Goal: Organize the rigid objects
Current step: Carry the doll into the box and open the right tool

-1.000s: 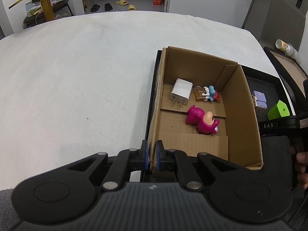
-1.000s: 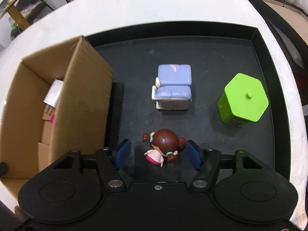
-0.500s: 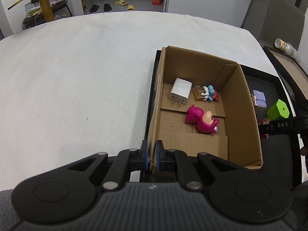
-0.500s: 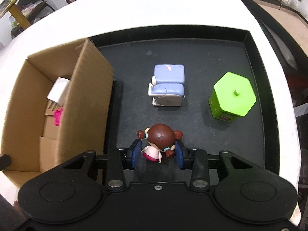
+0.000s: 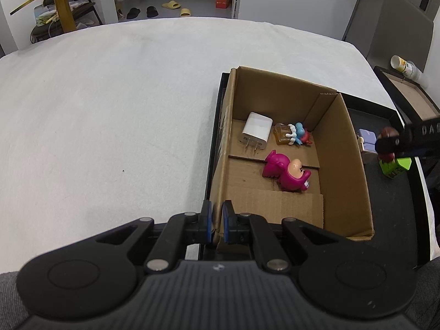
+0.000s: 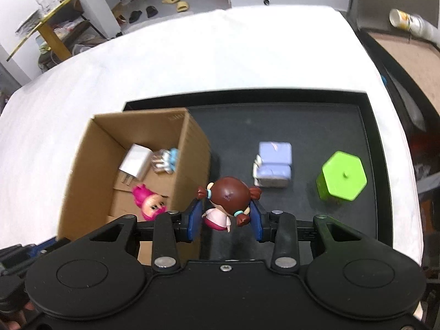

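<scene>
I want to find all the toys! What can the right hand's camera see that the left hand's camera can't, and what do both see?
Only the right wrist view shows the whole brown-haired doll squeezed between the right gripper fingers, and the top of the green hexagon box.

Only the left wrist view shows the left gripper pinching the cardboard box wall.

Both show the pink figure, the white charger, the little blue figure and the purple toy on the black tray.
</scene>
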